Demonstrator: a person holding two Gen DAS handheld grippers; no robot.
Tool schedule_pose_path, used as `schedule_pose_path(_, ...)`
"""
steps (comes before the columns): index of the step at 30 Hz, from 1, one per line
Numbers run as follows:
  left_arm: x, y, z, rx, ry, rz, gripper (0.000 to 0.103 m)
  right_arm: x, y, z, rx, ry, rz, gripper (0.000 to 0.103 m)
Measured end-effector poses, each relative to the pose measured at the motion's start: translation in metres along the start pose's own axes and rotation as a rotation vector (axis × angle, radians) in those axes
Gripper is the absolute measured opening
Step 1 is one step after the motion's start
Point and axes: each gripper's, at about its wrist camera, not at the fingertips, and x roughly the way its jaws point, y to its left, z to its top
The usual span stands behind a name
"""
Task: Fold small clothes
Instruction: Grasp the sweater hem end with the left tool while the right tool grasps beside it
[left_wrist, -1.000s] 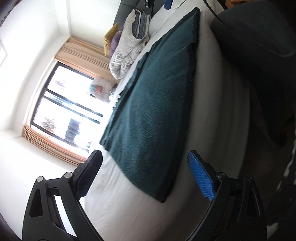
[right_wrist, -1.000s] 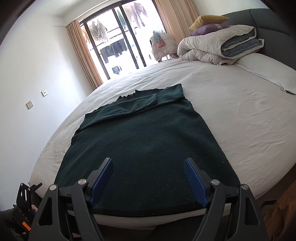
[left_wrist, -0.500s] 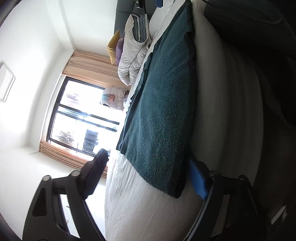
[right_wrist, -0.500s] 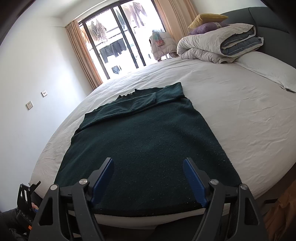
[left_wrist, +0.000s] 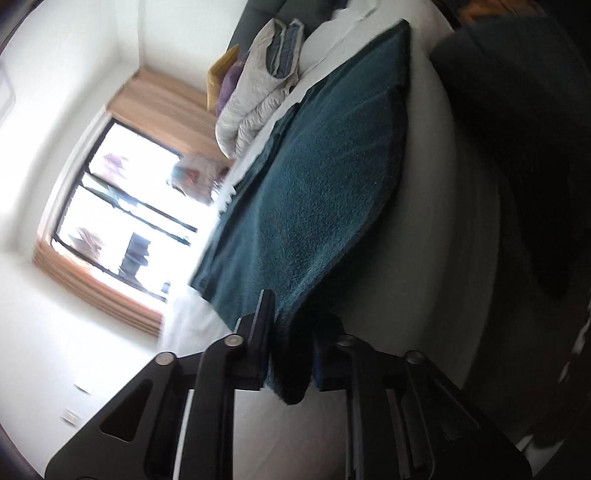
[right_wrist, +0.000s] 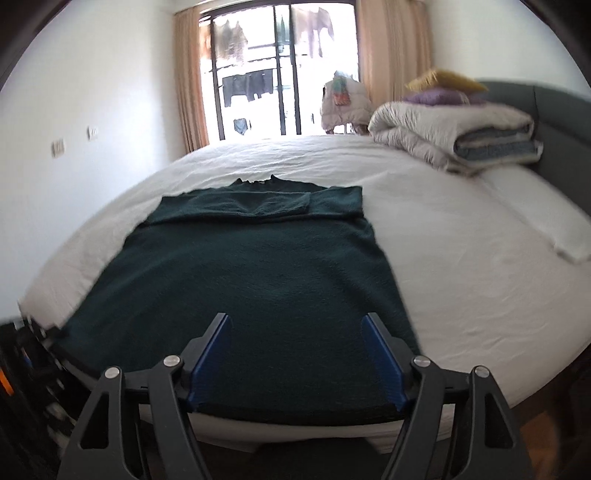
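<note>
A dark green sweater (right_wrist: 258, 280) lies flat on the white bed (right_wrist: 461, 258), its sleeves folded across the top and its hem at the near edge. In the left wrist view the sweater (left_wrist: 325, 192) runs away from the camera. My left gripper (left_wrist: 291, 332) is shut on the sweater's near hem corner, and a fold of cloth bunches between the fingers. My right gripper (right_wrist: 297, 328) is open, its blue pads (right_wrist: 384, 365) hovering over the hem near the bed's front edge, not touching the cloth as far as I can tell.
A folded grey duvet (right_wrist: 454, 133) with purple and yellow pillows on top sits at the bed's far right by the grey headboard (right_wrist: 561, 107). A white pillow (right_wrist: 546, 221) lies at right. A curtained window (right_wrist: 277, 74) is behind. Dark equipment (right_wrist: 22, 369) stands at the bed's left.
My left gripper has moved onto the hem corner and shut on it. My right gripper has swung to face the sweater more squarely and stays open.
</note>
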Motion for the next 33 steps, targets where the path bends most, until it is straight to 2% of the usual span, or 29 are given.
schedule_pose_path(2, 0.005, 0.016, 0.001, -0.098, 0.024, -0.064, 0.007, -0.006, 0.001, -0.01, -0.095, 0.014, -0.062, 0.075)
schedule_pose_path(4, 0.002, 0.028, 0.004, -0.157, 0.017, -0.083, 0.006, -0.01, 0.0, -0.024, -0.193, 0.039, -0.133, 0.075)
schedule_pose_path(6, -0.001, 0.039, 0.01, -0.194, 0.004, -0.078, 0.005, -0.012, 0.001, -0.041, -0.282, 0.068, -0.196, 0.075)
schedule_pose_path(10, -0.01, 0.066, 0.028, -0.279, -0.025, -0.068, 0.005, -0.01, 0.005, -0.071, -0.433, 0.106, -0.264, 0.068)
schedule_pose_path(13, -0.013, 0.086, 0.039, -0.331, -0.041, -0.063, 0.005, 0.0, 0.011, -0.084, -0.547, 0.113, -0.322, 0.062)
schedule_pose_path(15, -0.015, 0.098, 0.045, -0.357, -0.05, -0.059, 0.005, 0.006, 0.014, -0.087, -0.603, 0.099, -0.348, 0.061)
schedule_pose_path(24, -0.02, 0.104, 0.048, -0.364, -0.047, -0.054, 0.005, 0.033, 0.008, -0.098, -0.821, 0.121, -0.399, 0.056)
schedule_pose_path(28, -0.026, 0.097, 0.043, -0.377, -0.041, -0.056, 0.005, 0.036, 0.001, -0.104, -0.856, 0.141, -0.392, 0.046)
schedule_pose_path(33, -0.028, 0.098, 0.042, -0.381, -0.044, -0.057, 0.005, 0.043, 0.004, -0.116, -0.954, 0.129, -0.411, 0.046)
